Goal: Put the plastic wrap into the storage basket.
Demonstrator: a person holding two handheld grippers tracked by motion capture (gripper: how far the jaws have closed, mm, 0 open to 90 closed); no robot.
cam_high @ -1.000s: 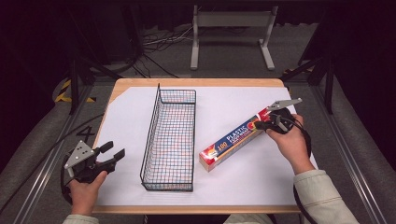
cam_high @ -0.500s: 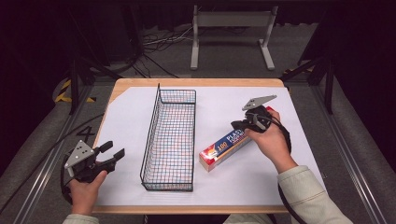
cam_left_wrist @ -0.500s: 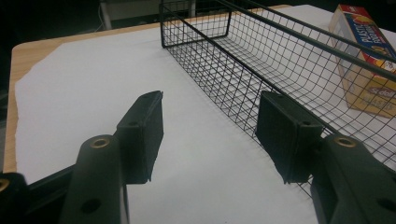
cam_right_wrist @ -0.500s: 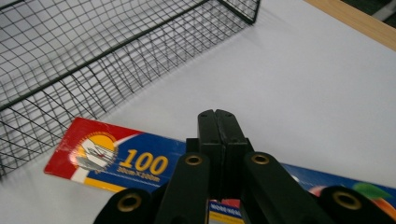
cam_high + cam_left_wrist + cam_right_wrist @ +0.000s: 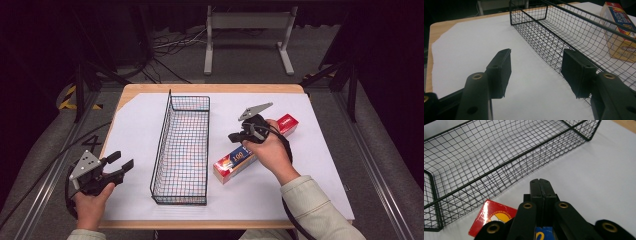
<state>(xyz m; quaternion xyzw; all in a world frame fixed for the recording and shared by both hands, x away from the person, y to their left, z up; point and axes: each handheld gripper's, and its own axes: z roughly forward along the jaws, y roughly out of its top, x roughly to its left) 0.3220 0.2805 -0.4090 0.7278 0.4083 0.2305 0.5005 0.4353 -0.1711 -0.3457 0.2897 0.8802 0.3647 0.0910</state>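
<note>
The right hand-held gripper [image 5: 239, 136], jaws pressed together on nothing, hovers over the plastic-wrap box [image 5: 235, 162], which lies flat on the tabletop directly beneath it, apparently untouched, with the wire basket [image 5: 172, 150] just ahead.

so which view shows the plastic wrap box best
The high view: the plastic wrap box lies whole, beside the wire basket. The left gripper view catches one end through the mesh; the right gripper view shows a red corner.

A wooden table [image 5: 135, 91] carries a white paper sheet [image 5: 135, 130] covering most of its top. Directly on the sheet rest a black wire basket [image 5: 182, 150] and, just beside it, a plastic wrap box [image 5: 240, 161].
</note>
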